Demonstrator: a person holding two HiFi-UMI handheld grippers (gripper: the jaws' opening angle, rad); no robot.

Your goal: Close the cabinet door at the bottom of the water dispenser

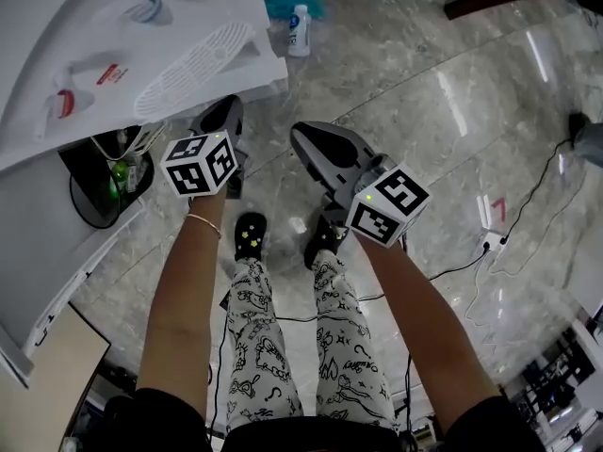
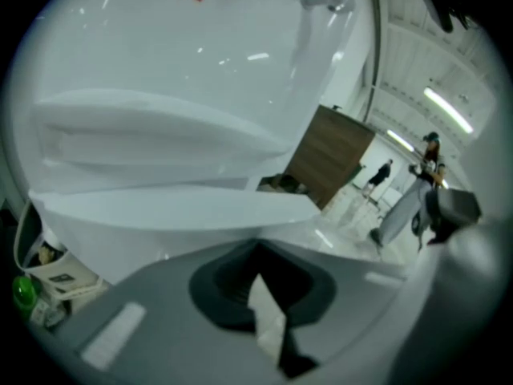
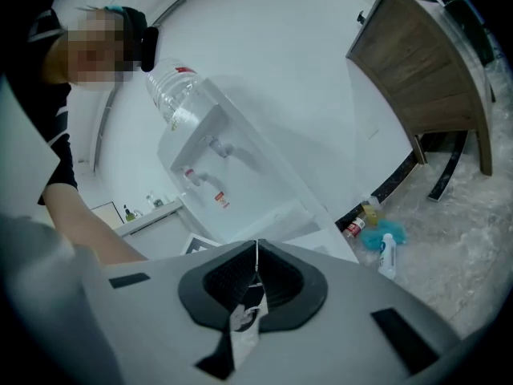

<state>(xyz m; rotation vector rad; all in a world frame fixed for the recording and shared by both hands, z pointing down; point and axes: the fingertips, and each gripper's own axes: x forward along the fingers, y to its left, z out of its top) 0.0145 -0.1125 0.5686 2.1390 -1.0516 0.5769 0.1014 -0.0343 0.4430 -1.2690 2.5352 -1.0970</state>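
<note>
The white water dispenser (image 1: pixel 113 45) stands at the upper left of the head view, with its slotted drip tray (image 1: pixel 196 64) facing me. Below it the bottom cabinet (image 1: pixel 102 185) is a dark opening with a green object inside, and its white door (image 1: pixel 57 252) swings out toward the lower left. My left gripper (image 1: pixel 224 111) is shut and empty, its tips just under the drip tray's edge and right of the opening. My right gripper (image 1: pixel 303 137) is also shut and empty, over the floor to the right. The left gripper view shows the dispenser front (image 2: pixel 160 95) close up.
A white bottle (image 1: pixel 298 28) and a teal cloth (image 1: pixel 283 3) lie on the marble floor beside the dispenser. A power strip (image 1: pixel 490 243) with cables lies at the right. My own feet (image 1: pixel 250 235) stand just below the grippers. A wooden cabinet (image 3: pixel 425 62) is against the wall.
</note>
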